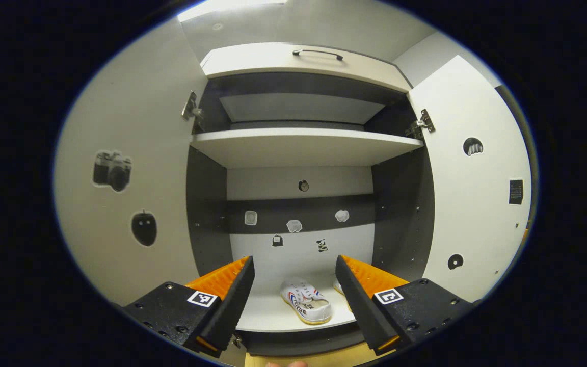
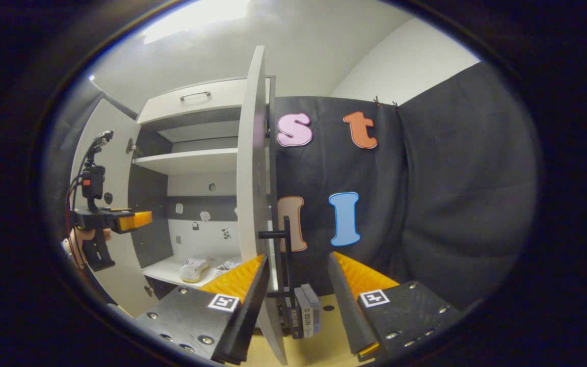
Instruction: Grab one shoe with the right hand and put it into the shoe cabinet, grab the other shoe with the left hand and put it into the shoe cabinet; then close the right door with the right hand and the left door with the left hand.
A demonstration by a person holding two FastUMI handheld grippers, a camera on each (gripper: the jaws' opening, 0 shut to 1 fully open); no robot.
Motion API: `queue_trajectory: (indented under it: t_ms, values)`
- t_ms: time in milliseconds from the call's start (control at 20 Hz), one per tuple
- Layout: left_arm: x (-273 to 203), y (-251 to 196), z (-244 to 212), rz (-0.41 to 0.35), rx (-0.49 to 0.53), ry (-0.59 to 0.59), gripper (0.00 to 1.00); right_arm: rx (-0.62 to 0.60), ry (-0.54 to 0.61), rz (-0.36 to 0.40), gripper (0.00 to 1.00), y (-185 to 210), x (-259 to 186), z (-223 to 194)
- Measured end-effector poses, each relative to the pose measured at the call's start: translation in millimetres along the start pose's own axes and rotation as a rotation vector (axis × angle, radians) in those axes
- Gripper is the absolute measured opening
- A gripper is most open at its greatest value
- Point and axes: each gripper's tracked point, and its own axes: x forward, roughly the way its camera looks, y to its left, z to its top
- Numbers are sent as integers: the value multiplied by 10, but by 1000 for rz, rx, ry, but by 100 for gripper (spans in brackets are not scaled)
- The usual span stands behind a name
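Both white sneakers (image 1: 306, 300) sit on the shoe cabinet's bottom shelf (image 1: 268, 316), doors wide open, left gripper (image 1: 293, 285) and right gripper (image 2: 296, 278) fingers spread, holding nothing, right one straddling the right door (image 2: 250, 204) edge.

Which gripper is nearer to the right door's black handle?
Right. The right gripper is open beside the right door's edge, with the black handle just beyond its fingers. The left gripper faces the cabinet's open middle, toward the shoes.
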Motion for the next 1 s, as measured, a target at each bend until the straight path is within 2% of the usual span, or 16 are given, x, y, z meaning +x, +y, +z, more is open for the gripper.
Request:
queue_trajectory:
  t_ms: [100, 200, 450, 550, 1000]
  values:
    - [-139, 46, 28, 6, -6, -1, 99, -3, 4, 28, 71, 106, -36, 7]
    - [-251, 78, 33, 10, -11, 7, 96, 8, 18, 73, 71, 262, -29, -5]
    - [-523, 169, 75, 18, -23, 7, 96, 7, 16, 107, 71, 540, -27, -29]
    - [-638, 209, 125, 27, -36, -1, 96, 22, 30, 145, 71, 691, -5, -46]
    - [-977, 511, 141, 95, -36, 10, 96, 71, 52, 310, 72, 1653, 234, -115]
